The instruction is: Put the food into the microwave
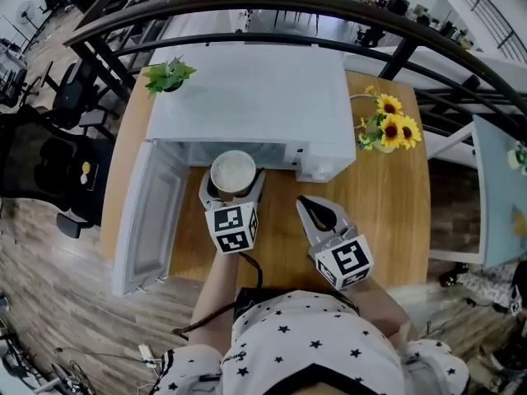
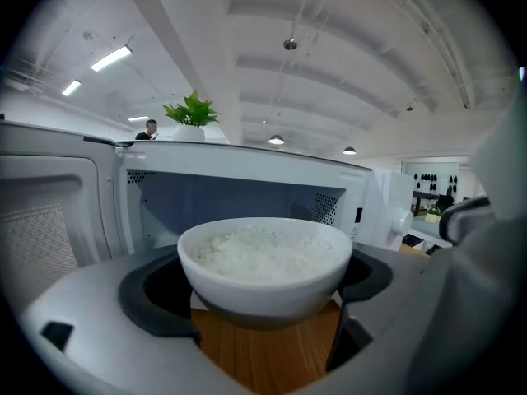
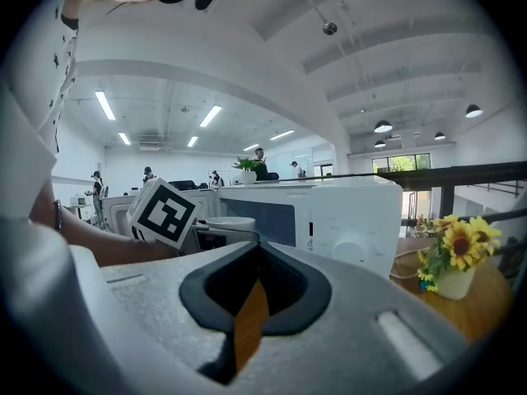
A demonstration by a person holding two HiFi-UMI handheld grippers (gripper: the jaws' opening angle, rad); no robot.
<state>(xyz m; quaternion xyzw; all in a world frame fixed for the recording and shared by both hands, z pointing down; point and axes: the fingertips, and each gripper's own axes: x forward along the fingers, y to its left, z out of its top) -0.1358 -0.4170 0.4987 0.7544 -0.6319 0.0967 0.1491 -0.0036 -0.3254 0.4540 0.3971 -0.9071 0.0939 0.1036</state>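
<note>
Two grippers mid-frame: left gripper (image 1: 233, 188) clamps rice bowl (image 1: 234, 171) just before open microwave (image 1: 247, 97) cavity; right gripper (image 1: 323, 215) lower right, jaws together, empty. Best: keep bowl level, slide straight in, clear of door (image 1: 152, 212) at left.

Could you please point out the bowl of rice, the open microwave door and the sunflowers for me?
bowl of rice (image 2: 265, 253): left gripper view, on the rice at its middle.
microwave door (image 1: 152, 216): head view, on the open door's inner face.
sunflowers (image 1: 394, 128): head view, on one yellow bloom.
</note>
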